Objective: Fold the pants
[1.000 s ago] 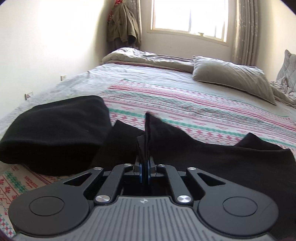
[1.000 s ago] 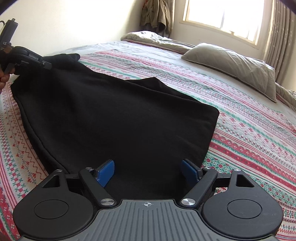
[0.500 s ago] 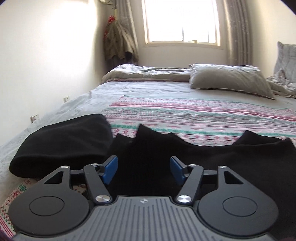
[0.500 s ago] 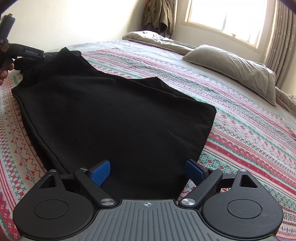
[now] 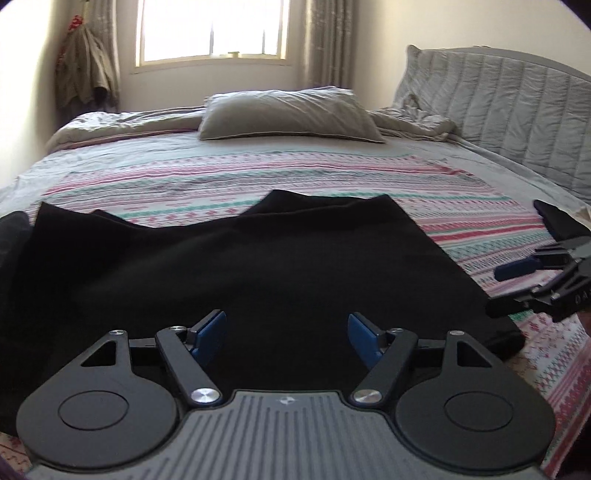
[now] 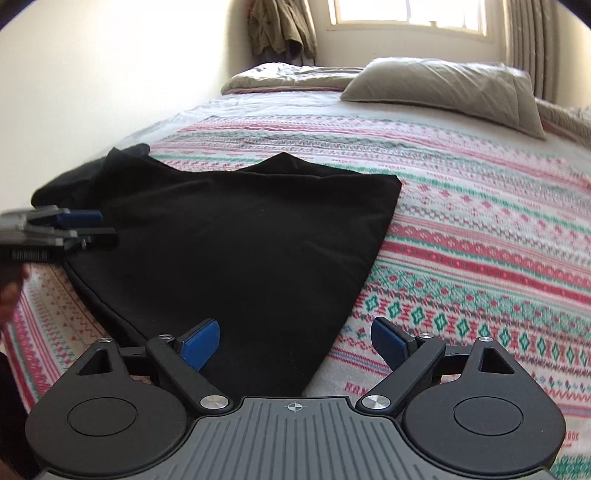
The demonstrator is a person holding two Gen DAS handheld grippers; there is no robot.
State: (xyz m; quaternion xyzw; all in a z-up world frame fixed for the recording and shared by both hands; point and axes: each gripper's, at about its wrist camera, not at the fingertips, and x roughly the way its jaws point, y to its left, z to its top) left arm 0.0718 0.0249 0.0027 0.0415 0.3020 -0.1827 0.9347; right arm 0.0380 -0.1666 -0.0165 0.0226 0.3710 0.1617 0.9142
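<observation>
The black pants (image 5: 258, 266) lie folded flat on the patterned bedspread (image 5: 258, 173). They also show in the right wrist view (image 6: 240, 240). My left gripper (image 5: 287, 334) is open and empty just above the pants' near edge. My right gripper (image 6: 295, 341) is open and empty over the pants' near right corner. The right gripper shows at the right edge of the left wrist view (image 5: 517, 291), and the left gripper shows at the left edge of the right wrist view (image 6: 88, 225).
A grey pillow (image 5: 291, 114) and a rumpled blanket (image 5: 125, 125) lie at the far side of the bed. A quilted headboard (image 5: 498, 110) stands at the right. A jacket (image 6: 280, 26) hangs in the corner by the window. A dark cloth bundle (image 6: 74, 177) lies left of the pants.
My left gripper has let go of the pants, opened and swung to the right. The pinched fold has dropped flat. My right gripper stayed open and shifted right.
</observation>
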